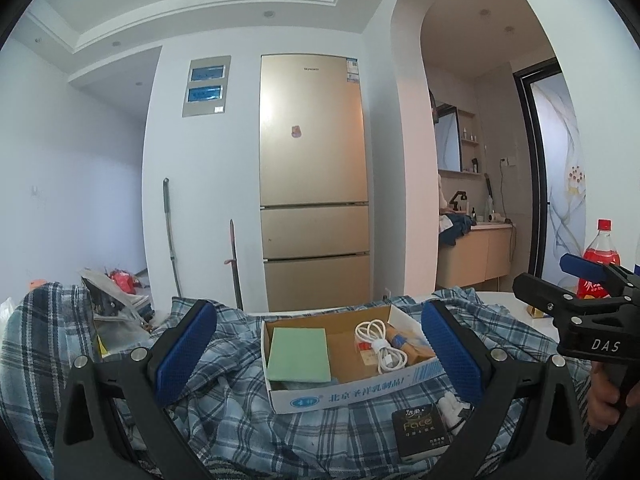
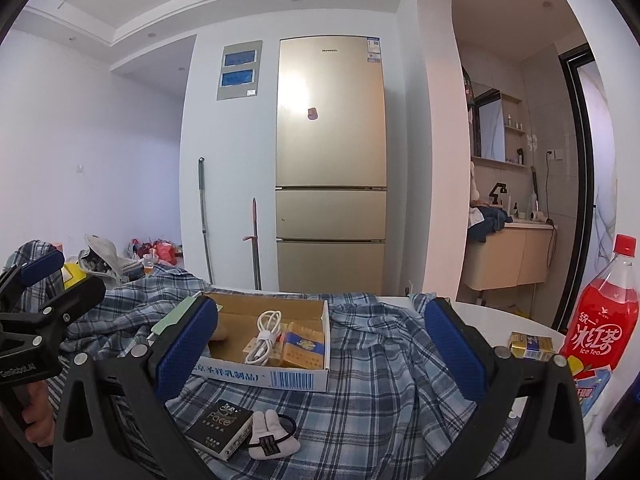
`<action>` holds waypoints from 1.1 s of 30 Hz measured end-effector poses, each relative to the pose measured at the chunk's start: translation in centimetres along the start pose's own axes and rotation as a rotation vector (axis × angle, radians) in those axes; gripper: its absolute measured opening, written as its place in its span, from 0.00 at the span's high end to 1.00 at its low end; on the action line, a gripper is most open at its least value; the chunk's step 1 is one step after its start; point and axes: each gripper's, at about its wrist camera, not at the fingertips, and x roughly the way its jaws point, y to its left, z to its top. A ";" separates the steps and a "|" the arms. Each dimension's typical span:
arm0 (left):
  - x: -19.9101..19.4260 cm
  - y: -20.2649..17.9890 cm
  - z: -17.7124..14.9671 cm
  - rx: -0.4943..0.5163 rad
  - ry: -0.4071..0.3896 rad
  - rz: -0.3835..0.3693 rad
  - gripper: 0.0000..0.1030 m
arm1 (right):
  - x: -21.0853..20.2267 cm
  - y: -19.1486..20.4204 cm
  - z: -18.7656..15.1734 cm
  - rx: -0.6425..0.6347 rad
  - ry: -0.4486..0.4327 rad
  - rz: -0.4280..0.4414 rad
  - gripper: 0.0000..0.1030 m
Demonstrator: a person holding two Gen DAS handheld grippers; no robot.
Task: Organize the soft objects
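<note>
Blue-and-white plaid cloth (image 1: 248,396) lay rumpled over the table, filling the lower half of both wrist views. At about 7 o'clock in the left wrist view, the left gripper (image 1: 318,354) hovered above it with its jaws spread wide and nothing between its blue pads (image 1: 186,350). Between those pads, at 6 o'clock, a shallow cardboard box (image 1: 344,390) sat on the cloth, holding a green pad (image 1: 298,354) on its left side and a coiled white cable (image 1: 380,344) on its right. Just in front of the box lay a black tissue pack (image 1: 422,432), and beside that a white plush hair tie (image 2: 272,436), clearer in the right wrist view. Farther right, the right gripper (image 2: 320,354) likewise hung over the cloth, jaws wide apart and empty. At 3 o'clock in that view a small gold carton (image 2: 530,346) rested on the bare white tabletop (image 2: 500,316), and just beyond it stood a red iced-tea bottle (image 2: 604,312) with a red cap. Behind everything, at 12 o'clock, a gold refrigerator (image 2: 331,160) stood against the wall.
</note>
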 end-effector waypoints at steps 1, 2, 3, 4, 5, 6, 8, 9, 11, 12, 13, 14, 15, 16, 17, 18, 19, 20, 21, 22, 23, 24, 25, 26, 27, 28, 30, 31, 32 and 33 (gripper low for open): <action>0.1 0.0 0.0 -0.001 0.007 0.001 0.00 | 0.0 0.0 0.0 0.000 0.005 0.001 0.00; 0.3 0.0 -0.1 -0.001 0.021 0.001 0.00 | 0.1 0.0 0.0 -0.002 0.013 0.004 0.00; 0.5 -0.1 -0.1 0.001 0.040 -0.001 0.00 | 0.3 0.1 0.0 -0.006 0.028 0.007 0.00; 0.8 -0.1 -0.2 0.003 0.058 -0.004 0.00 | 0.5 0.2 0.0 -0.010 0.046 0.007 0.00; 1.2 -0.2 -0.3 0.008 0.088 -0.006 0.00 | 0.8 0.2 -0.1 -0.013 0.068 0.009 0.00; 1.5 -0.3 -0.5 0.010 0.108 -0.004 0.00 | 1.2 0.3 -0.2 -0.017 0.095 0.013 0.00; 2.6 -0.3 -0.8 0.013 0.166 -0.004 0.00 | 2.2 0.3 -0.4 -0.020 0.160 0.015 0.00; 3.1 -0.3 -1.0 0.008 0.194 -0.018 0.00 | 2.7 0.2 -0.5 -0.017 0.194 0.021 0.00; 4.2 -0.2 -1.4 0.000 0.270 -0.050 0.00 | 3.6 0.0 -0.9 -0.010 0.264 0.039 0.05; 4.6 -0.3 -1.6 0.002 0.298 -0.064 0.00 | 4.1 -0.2 -1.1 -0.006 0.299 0.045 0.07; 5.0 -0.5 -1.9 0.006 0.333 -0.082 0.00 | 4.5 -0.2 -1.4 -0.004 0.336 0.051 0.07; 5.4 -0.7 -2.1 0.013 0.356 -0.090 0.00 | 4.9 -0.3 -1.7 -0.003 0.371 0.064 0.08; 5.6 -1.0 -2.3 0.020 0.374 -0.097 0.00 | 5.4 -0.3 -2.1 -0.001 0.405 0.079 0.08; 5.9 -1.2 -2.5 0.027 0.395 -0.108 0.00 | 5.7 -0.2 -2.4 -0.001 0.432 0.088 0.08; 6.1 -1.4 -2.7 0.031 0.413 -0.114 0.00 | 6.1 -0.1 -2.7 -0.005 0.461 0.094 0.08; 6.3 -1.5 -2.9 0.034 0.431 -0.115 0.01 | 6.5 0.1 -3.1 -0.012 0.494 0.097 0.08; 6.6 -1.6 -3.1 0.037 0.452 -0.117 0.01 | 6.8 0.3 -3.6 -0.020 0.528 0.102 0.09; 7.0 -1.7 -3.5 0.038 0.484 -0.127 0.02 | 7.3 0.5 -4.0 -0.029 0.560 0.107 0.12; 7.3 -1.8 -3.7 0.038 0.506 -0.133 0.07 | 7.6 0.7 -4.5 -0.038 0.596 0.115 0.16; 7.6 -1.8 -4.0 0.040 0.527 -0.133 0.09 | 7.9 0.9 -4.9 -0.044 0.622 0.124 0.18; 7.8 -1.8 -4.2 0.041 0.545 -0.128 0.09 | 8.2 1.1 -5.3 -0.054 0.645 0.131 0.21; 8.0 -1.8 -4.3 0.041 0.556 -0.130 0.11 | 8.4 1.3 -5.5 -0.063 0.663 0.135 0.22; 8.1 -1.8 -4.4 0.039 0.563 -0.137 0.12 | 8.6 1.4 -5.7 -0.074 0.682 0.137 0.22; 8.2 -1.8 -4.5 0.038 0.569 -0.145 0.12 | 8.8 1.6 -6.0 -0.083 0.700 0.139 0.22; 8.2 -1.9 -4.6 0.040 0.574 -0.150 0.12 | 9.0 1.8 -6.3 -0.091 0.720 0.146 0.22; 8.2 -2.0 -4.6 0.043 0.575 -0.158 0.12 | 9.2 1.9 -6.5 -0.095 0.734 0.153 0.22; 8.2 -2.2 -4.6 0.050 0.576 -0.175 0.12 | 9.4 2.0 -6.8 -0.098 0.754 0.156 0.25; 8.2 -2.3 -4.6 0.056 0.578 -0.178 0.12 | 9.5 2.0 -6.9 -0.099 0.763 0.158 0.26; 8.2 -2.5 -4.7 0.065 0.584 -0.181 0.12 | 9.7 2.0 -7.1 -0.099 0.773 0.159 0.28; 8.2 -2.7 -4.7 0.069 0.588 -0.184 0.12 | 9.8 2.1 -7.2 -0.101 0.788 0.159 0.33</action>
